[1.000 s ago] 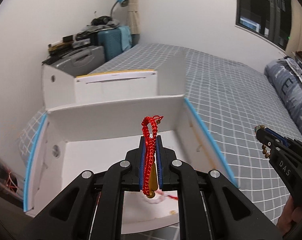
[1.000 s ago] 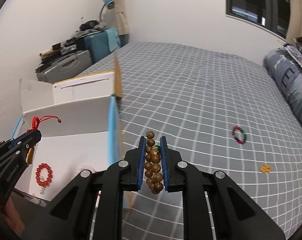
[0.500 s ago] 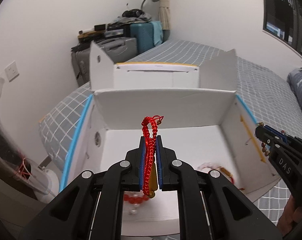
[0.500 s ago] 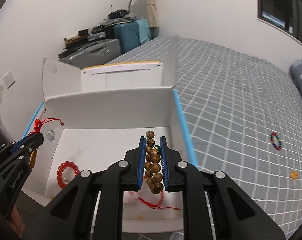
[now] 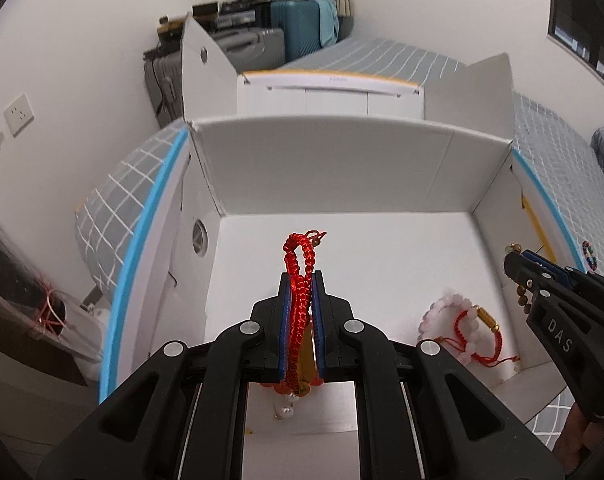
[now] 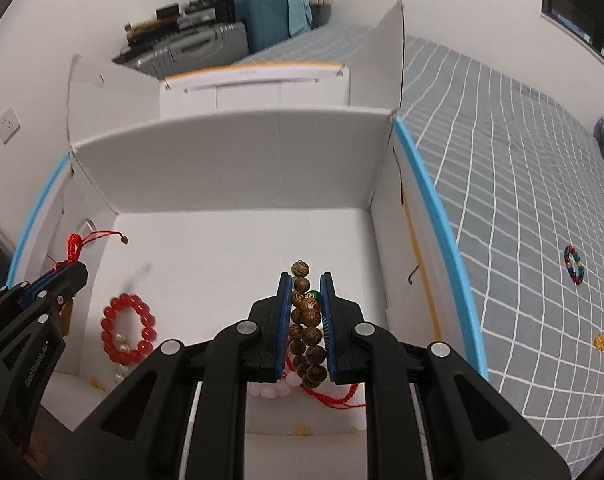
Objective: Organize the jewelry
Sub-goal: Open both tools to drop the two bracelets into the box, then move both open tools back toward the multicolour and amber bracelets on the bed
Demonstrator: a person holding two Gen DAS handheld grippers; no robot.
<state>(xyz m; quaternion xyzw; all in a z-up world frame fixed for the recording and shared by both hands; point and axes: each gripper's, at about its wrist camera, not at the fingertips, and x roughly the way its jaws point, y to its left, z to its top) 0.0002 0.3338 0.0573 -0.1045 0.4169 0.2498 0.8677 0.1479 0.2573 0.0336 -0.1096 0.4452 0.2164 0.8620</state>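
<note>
My left gripper (image 5: pixel 301 280) is shut on a red braided cord bracelet (image 5: pixel 300 264) and holds it over the open white box (image 5: pixel 341 160). My right gripper (image 6: pixel 305 280) is shut on a brown wooden bead bracelet (image 6: pixel 303 316), also over the box (image 6: pixel 238 152). Each gripper shows in the other's view, the right one (image 5: pixel 517 268) at the box's right side, the left one (image 6: pixel 76 270) at its left. On the box floor lie a red bead bracelet (image 6: pixel 128 330) and a pink bead bracelet with red cord (image 5: pixel 457 320).
The box has blue-edged side flaps (image 6: pixel 437 220) and stands on a grey checked bed (image 6: pixel 521 160). A multicoloured bead bracelet (image 6: pixel 574 264) and a small yellow piece (image 6: pixel 600 341) lie on the bed to the right. Suitcases (image 5: pixel 262 44) stand by the far wall.
Both grippers have moved left and forward over the box, still holding their bracelets. The box floor now fills both views.
</note>
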